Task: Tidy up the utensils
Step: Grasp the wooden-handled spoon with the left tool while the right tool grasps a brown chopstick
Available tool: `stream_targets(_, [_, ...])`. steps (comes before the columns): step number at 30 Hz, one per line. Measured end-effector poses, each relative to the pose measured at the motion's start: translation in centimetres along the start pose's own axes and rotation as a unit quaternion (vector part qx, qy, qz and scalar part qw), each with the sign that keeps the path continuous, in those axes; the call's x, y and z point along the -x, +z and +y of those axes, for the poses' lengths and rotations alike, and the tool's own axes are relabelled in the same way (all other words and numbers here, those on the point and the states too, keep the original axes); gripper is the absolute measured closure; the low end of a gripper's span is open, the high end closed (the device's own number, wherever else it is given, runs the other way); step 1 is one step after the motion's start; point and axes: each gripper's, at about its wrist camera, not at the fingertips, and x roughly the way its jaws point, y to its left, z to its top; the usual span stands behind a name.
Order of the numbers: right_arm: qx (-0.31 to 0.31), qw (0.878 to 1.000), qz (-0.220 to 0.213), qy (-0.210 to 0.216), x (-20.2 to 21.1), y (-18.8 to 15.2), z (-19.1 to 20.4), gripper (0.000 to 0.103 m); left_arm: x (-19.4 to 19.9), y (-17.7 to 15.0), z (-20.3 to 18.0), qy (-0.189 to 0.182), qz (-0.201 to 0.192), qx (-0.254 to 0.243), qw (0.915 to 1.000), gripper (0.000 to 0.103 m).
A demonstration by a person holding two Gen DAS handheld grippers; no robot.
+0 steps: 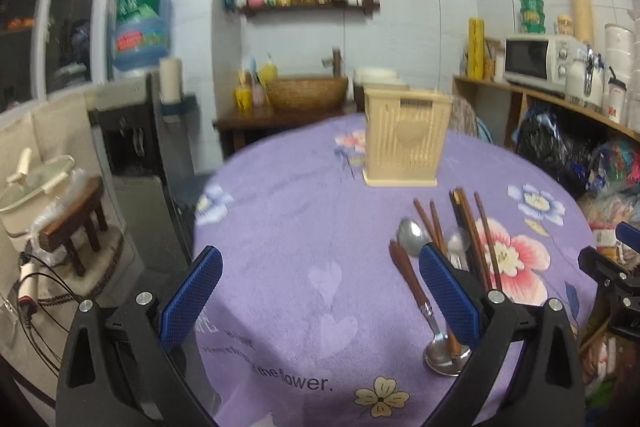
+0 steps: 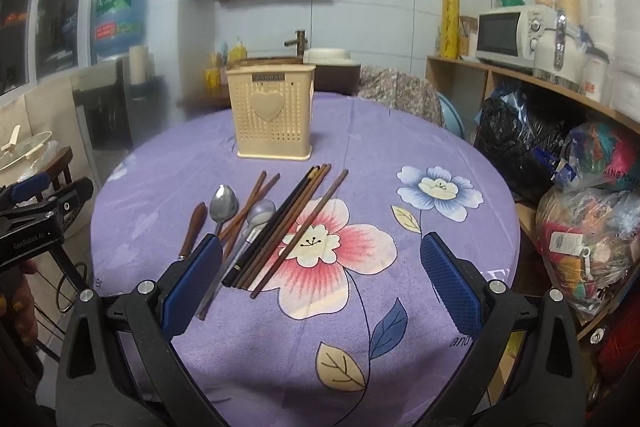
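Observation:
A cream plastic utensil holder (image 1: 406, 137) (image 2: 272, 111) with a heart on its front stands upright at the far side of the round table. Several brown and dark chopsticks (image 2: 288, 223) (image 1: 476, 231) lie loose in front of it. Two metal spoons (image 2: 224, 207) (image 1: 412, 233) and a wooden-handled spoon (image 1: 420, 303) (image 2: 194, 227) lie among them. My left gripper (image 1: 320, 291) is open and empty, hovering left of the utensils. My right gripper (image 2: 322, 283) is open and empty, above the table just right of the chopsticks.
The table wears a purple flowered cloth (image 2: 400, 147). A shelf with a microwave (image 2: 508, 35) and bags (image 2: 592, 227) stands to the right. A water dispenser (image 1: 136, 107) and a small wooden stool (image 1: 76, 223) are to the left. A sink counter (image 1: 304, 95) is behind.

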Motion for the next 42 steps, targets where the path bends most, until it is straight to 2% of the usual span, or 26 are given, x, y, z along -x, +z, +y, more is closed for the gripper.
stream_targets(3, [-0.011, 1.0, 0.029, 0.003, -2.1, 0.5, -0.8, 0.005, -2.4, 0.6, 0.2, -0.034, 0.053, 0.011, 0.998, 0.005])
stream_targets(5, [-0.017, 0.998, 0.052, 0.002, -3.9, 0.9, -1.4, 0.005, -3.7, 1.1, -0.3, -0.055, 0.077, 0.003, 0.9955, 0.011])
stream_targets(7, [-0.019, 0.998, 0.067, -0.006, -5.2, 1.3, -1.8, 0.005, -5.3, 1.7, -1.2, -0.078, 0.11, -0.005, 0.9909, 0.028])
stream_targets(8, [-0.019, 0.997, 0.073, -0.008, -5.8, 1.5, -1.9, 0.005, -6.1, 1.8, -1.6, -0.088, 0.125, -0.004, 0.9883, 0.03])
stream_targets(10, [-0.022, 0.997, 0.08, -0.008, -6.7, 1.8, -2.1, 0.005, -8.0, 1.8, -2.4, -0.105, 0.164, 0.003, 0.9809, 0.046])
stream_targets(13, [-0.022, 0.996, 0.084, -0.011, -7.3, 2.1, -2.2, 0.005, -10.2, 1.5, -3.2, -0.129, 0.212, 0.022, 0.9685, 0.062])
stream_targets(14, [-0.023, 0.996, 0.083, -0.013, -7.4, 2.2, -2.2, 0.005, -10.6, 1.3, -3.6, -0.131, 0.221, 0.023, 0.9661, 0.064])
stream_targets(20, [-0.024, 0.995, 0.092, -0.009, -8.2, 2.0, -2.1, 0.005, -11.8, 0.8, -4.8, -0.129, 0.25, 0.012, 0.9594, 0.076])
stream_targets(23, [-0.025, 0.995, 0.099, -0.008, -8.8, 2.1, -2.2, 0.005, -12.7, 0.6, -5.1, -0.118, 0.255, 0.005, 0.9597, 0.085])
stream_targets(30, [-0.047, 0.991, 0.125, 0.006, -11.6, 3.1, -3.3, 0.006, -14.1, 1.5, -4.5, -0.128, 0.261, 0.001, 0.9568, 0.086])
stream_targets(31, [-0.055, 0.99, 0.13, 0.012, -12.2, 3.3, -3.6, 0.007, -14.4, 1.7, -4.3, -0.128, 0.262, 0.0, 0.9565, 0.087])
stream_targets(33, [-0.067, 0.987, 0.144, 0.023, -14.0, 3.9, -4.0, 0.017, -15.1, 2.2, -3.7, -0.129, 0.268, 0.006, 0.9548, 0.087])
stream_targets(36, [-0.07, 0.983, 0.166, 0.023, -16.9, 4.7, -4.1, 0.032, -15.7, 2.6, -3.5, -0.125, 0.27, 0.0, 0.9547, 0.087])
stream_targets(42, [-0.101, 0.971, 0.214, 0.024, -22.5, 5.8, -4.3, 0.055, -16.3, 3.0, -3.5, -0.129, 0.28, -0.003, 0.9514, 0.087])
